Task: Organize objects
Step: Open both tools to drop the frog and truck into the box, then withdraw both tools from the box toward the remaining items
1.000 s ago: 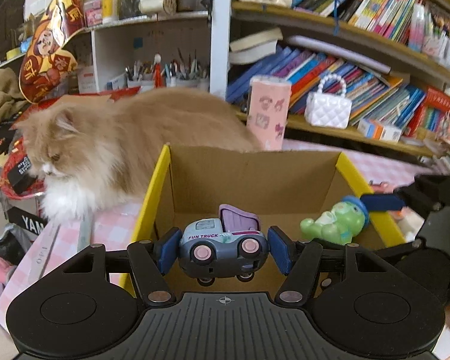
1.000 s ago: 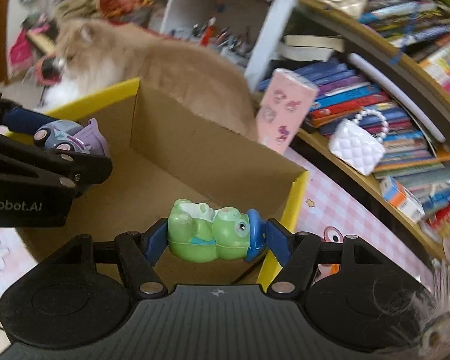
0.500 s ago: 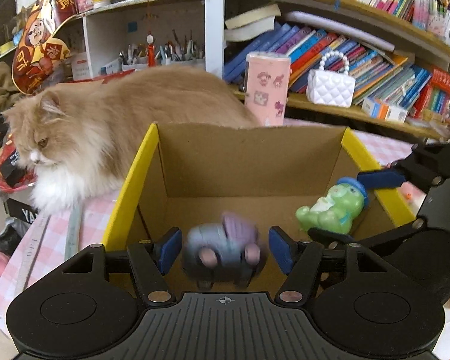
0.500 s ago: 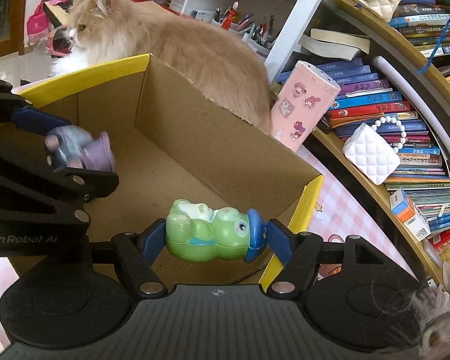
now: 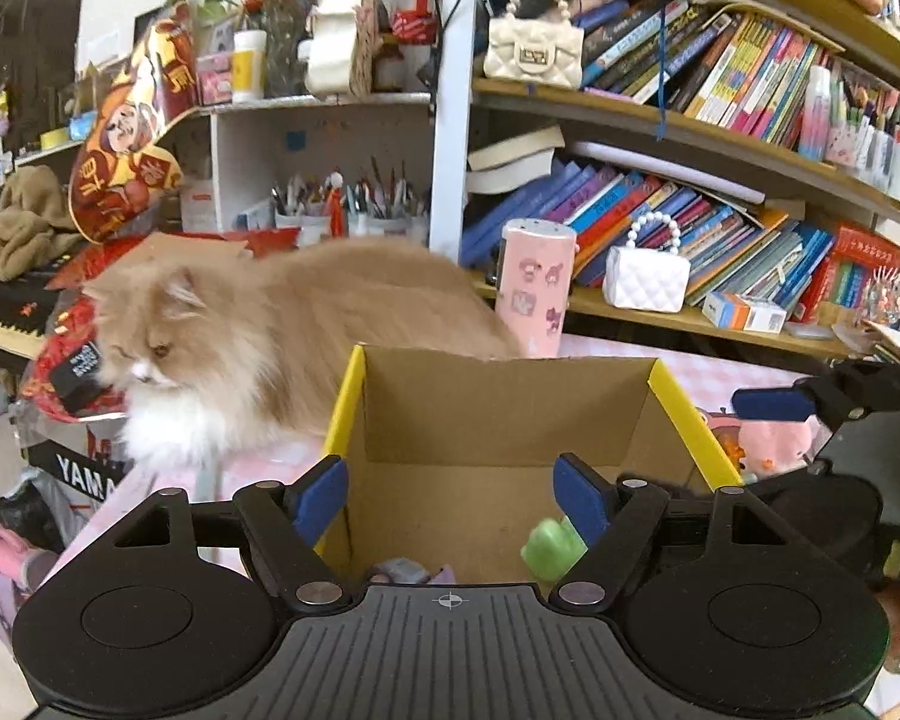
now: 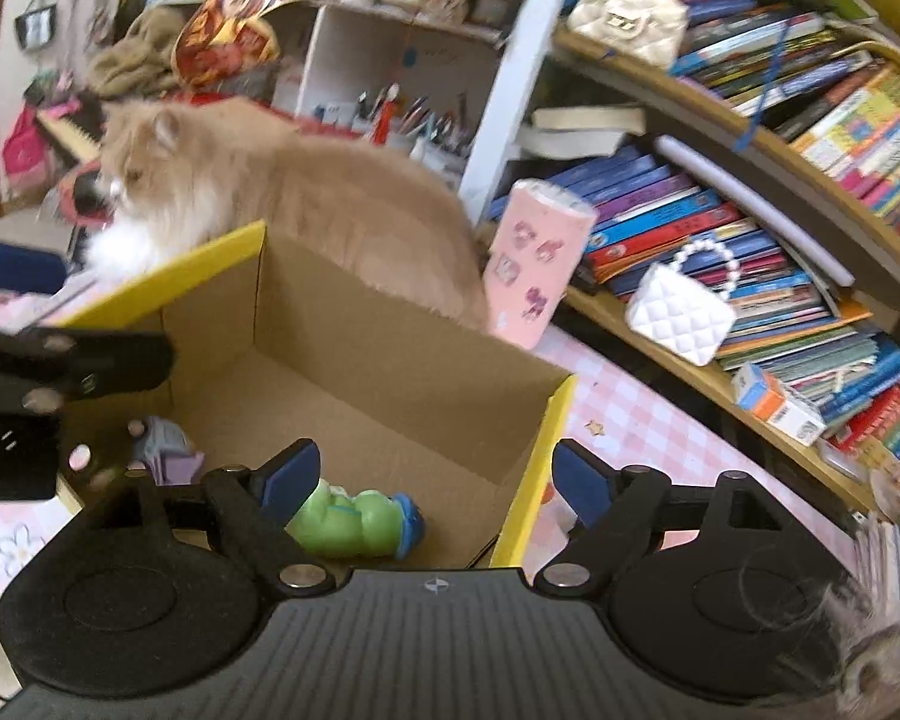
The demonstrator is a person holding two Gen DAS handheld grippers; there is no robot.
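Note:
A cardboard box (image 5: pixel 498 420) with yellow top flaps stands open on the pink checked table. On its floor lie a purple-grey toy truck (image 6: pixel 165 450) and a green frog toy (image 6: pixel 354 519) with a blue cap. In the left wrist view only the truck's top (image 5: pixel 411 571) and part of the frog (image 5: pixel 552 549) show. My left gripper (image 5: pixel 450 501) hangs above the box's near side, jaws opening, nothing between them. My right gripper (image 6: pixel 429 480) is above the box's right corner, jaws opening, with the frog lying below and clear of the pads.
A fluffy ginger cat (image 5: pixel 258 336) sits behind the box's left side. A pink patterned tube (image 5: pixel 534 288) stands behind the box. Bookshelves with books and a white quilted handbag (image 5: pixel 645 276) fill the right. A pink plush (image 5: pixel 771 441) lies right of the box.
Both grippers opened and let go: the truck and the frog dropped onto the box floor. Both grippers rose and drew back a little.

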